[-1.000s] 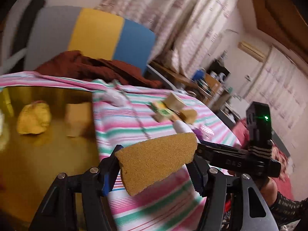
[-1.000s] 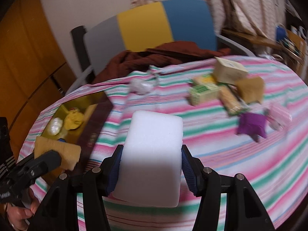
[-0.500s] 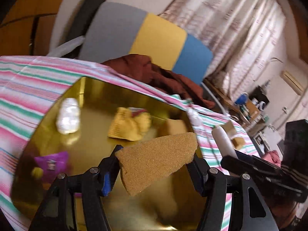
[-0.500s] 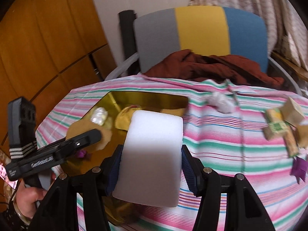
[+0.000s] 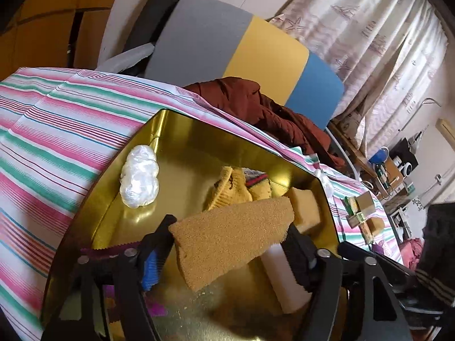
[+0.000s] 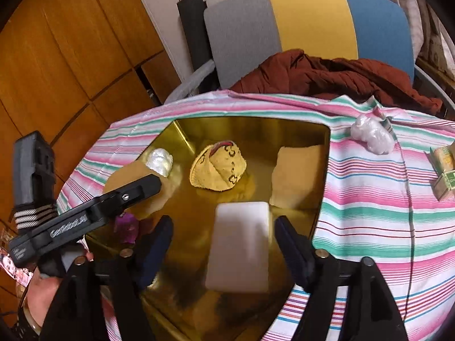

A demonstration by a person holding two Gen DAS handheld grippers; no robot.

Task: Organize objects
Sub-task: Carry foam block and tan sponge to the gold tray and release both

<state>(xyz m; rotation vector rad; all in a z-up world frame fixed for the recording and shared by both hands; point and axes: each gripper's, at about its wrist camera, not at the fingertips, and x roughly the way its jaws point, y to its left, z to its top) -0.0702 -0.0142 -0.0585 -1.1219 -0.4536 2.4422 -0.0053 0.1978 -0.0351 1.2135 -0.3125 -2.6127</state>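
Now the white foam block (image 6: 239, 244) lies flat, rectangular, inside the gold tin (image 6: 182, 133).

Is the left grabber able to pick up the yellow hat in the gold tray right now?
Probably not yet. The left gripper is shut on the brown sponge, so its fingers are full. The yellow hat lies uncovered in the gold tray, just ahead, so dropping the sponge first should free the way.

A tan wedge-shaped sponge (image 5: 231, 234) sits clamped between the left claw's (image 5: 227, 244) fingers above the gold tray (image 6: 256, 125), while a white foam block (image 6: 240, 244) lies flat in the tray between the right claw's (image 6: 224, 238) spread fingers.
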